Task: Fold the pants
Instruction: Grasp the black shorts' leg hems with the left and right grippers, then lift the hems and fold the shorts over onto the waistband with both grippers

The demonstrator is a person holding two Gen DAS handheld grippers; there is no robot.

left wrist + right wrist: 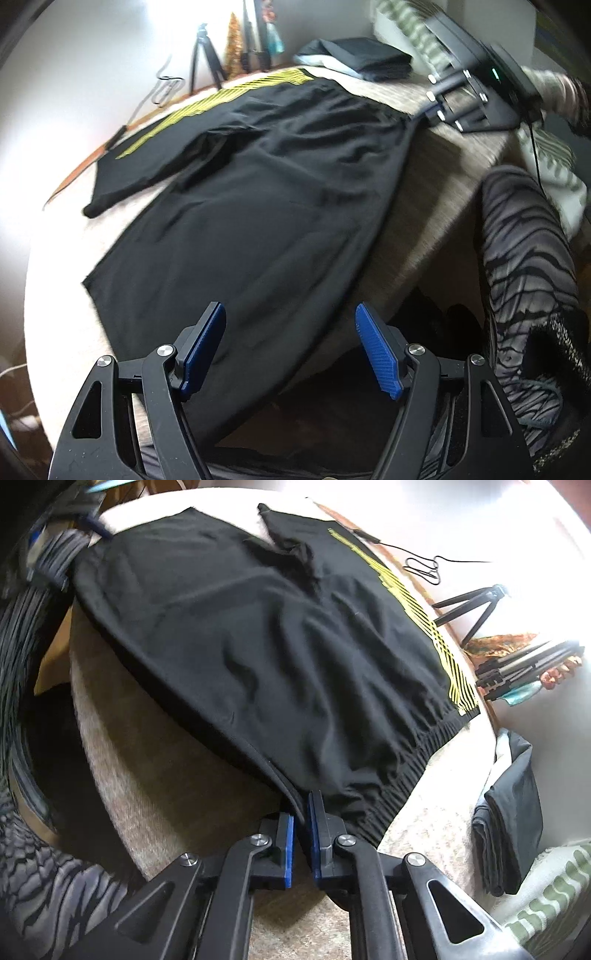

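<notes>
Black pants (266, 192) with a yellow side stripe (229, 96) lie spread over a beige-covered surface (436, 177), one leg draping over its near edge. My left gripper (290, 325) is open, its blue pads (205, 347) above the hem end of the leg, holding nothing. My right gripper (301, 812) is shut on the near corner of the pants' waistband (399, 775). The pants (258, 627) stretch away from it, and the yellow stripe (417, 616) runs along the far side. The right gripper also shows in the left wrist view (469, 103) at the waist end.
Folded dark clothes (369, 59) lie beyond the waistband, and also show in the right wrist view (509, 812). A tripod (476, 605), cables (424, 565) and clutter stand along the far edge. The person's patterned sleeve (524, 280) is at the right.
</notes>
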